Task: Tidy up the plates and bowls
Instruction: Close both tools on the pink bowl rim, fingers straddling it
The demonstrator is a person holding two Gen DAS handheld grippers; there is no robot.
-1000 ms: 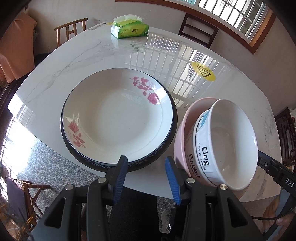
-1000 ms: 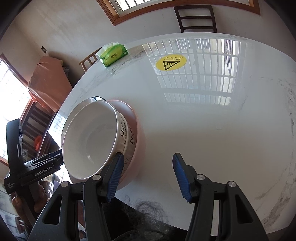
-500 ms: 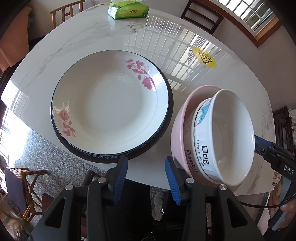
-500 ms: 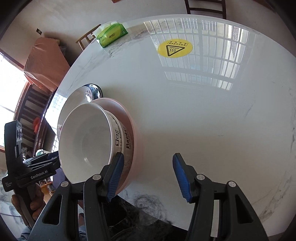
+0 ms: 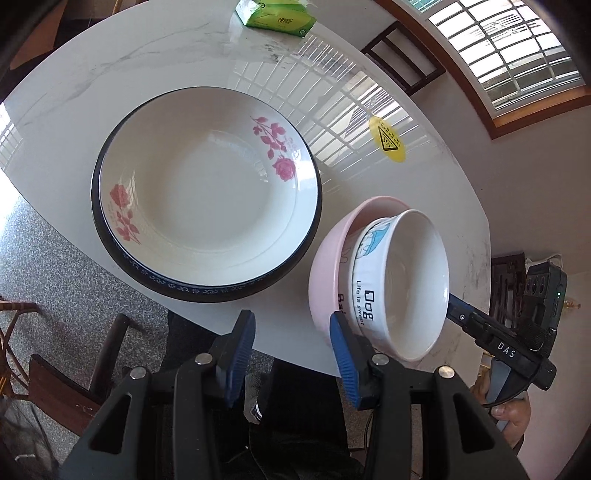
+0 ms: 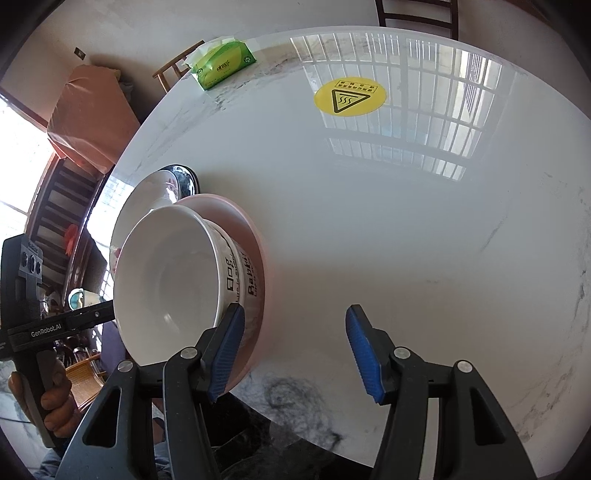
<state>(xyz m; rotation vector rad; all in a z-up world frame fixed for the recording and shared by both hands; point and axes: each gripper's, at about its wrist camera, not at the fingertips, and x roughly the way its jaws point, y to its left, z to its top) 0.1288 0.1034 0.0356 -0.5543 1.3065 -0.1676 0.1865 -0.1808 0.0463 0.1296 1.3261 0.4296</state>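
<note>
1. A round white marble table (image 5: 155, 66) fills both views, its gloss mirroring the barred window (image 5: 517, 55); a green tissue pack (image 5: 277, 14) sits at the far edge and a yellow warning sticker (image 6: 349, 96) lies on the far half of the top, with wooden chairs around the rim.
2. Toward the table's near left edge, seen from my left wrist camera, a rose-printed white plate (image 5: 207, 199) rests in a dark-rimmed plate (image 5: 207, 293) beneath it.
3. Just right of that stack, at the near edge, a white bowl (image 5: 410, 280) printed with lettering sits tilted inside a pink bowl (image 5: 328, 266).
4. My left gripper (image 5: 291, 354) points steeply down over the near edge, its blue pads partly apart with nothing between them; the right-hand pad stands in front of the pink bowl's wall, and I cannot tell whether it touches.
5. My right gripper (image 6: 295, 347) also angles steeply down at the near edge, jaws moderately wide and empty over bare marble; its left-hand pad lies against the nested bowls' side, contact unclear.
6. A hand (image 6: 55, 402) grips the left tool's handle at the left border of the right wrist view.
</note>
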